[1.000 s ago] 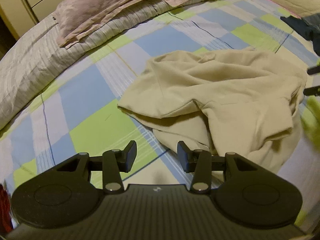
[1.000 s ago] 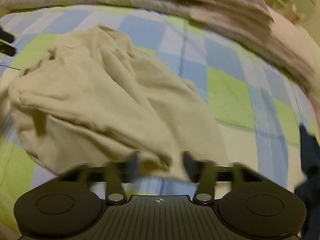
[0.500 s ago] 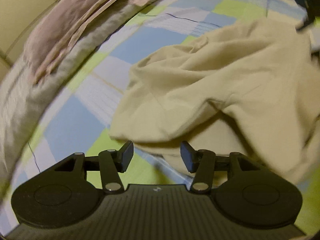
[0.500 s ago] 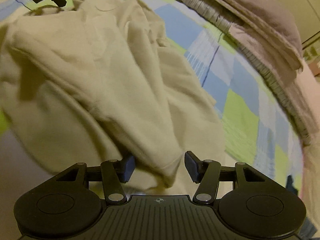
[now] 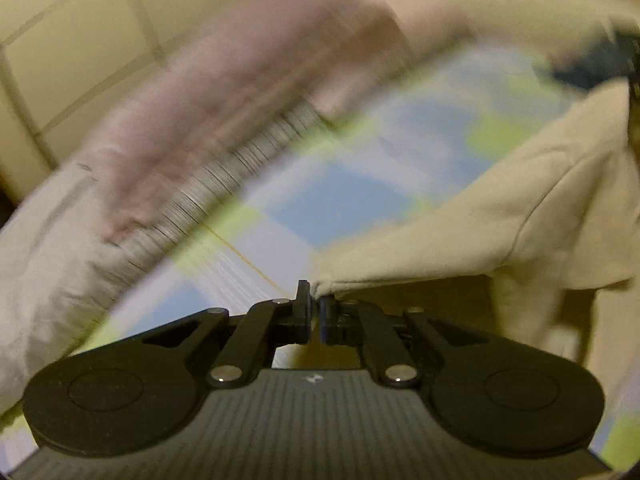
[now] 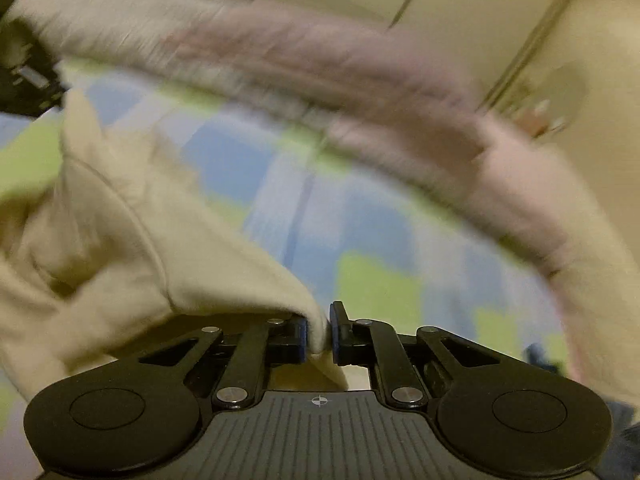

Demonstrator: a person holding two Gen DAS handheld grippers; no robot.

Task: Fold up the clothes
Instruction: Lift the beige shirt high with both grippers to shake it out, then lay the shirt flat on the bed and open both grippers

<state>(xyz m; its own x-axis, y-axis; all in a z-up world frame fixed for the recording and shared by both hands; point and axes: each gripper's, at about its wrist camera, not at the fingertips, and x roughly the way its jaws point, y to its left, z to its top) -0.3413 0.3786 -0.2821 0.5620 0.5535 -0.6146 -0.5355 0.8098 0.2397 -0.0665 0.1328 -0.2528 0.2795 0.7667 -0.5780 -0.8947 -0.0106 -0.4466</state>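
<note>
Left wrist: left claw clamped on cream garment edge; right claw likewise, cloth spreading leftward.

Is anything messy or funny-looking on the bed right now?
Only the cream garment: it's crumpled and bunched, hanging between the left gripper and the right gripper, each pinching an edge. The checked bedsheet and pink blanket are blurred but nothing else stands out.

No readable text, label, brand or number is showing in either view. Only a small round crosshair mark is sitting on the ribbed grey plate of the right gripper, without any letters.
</note>
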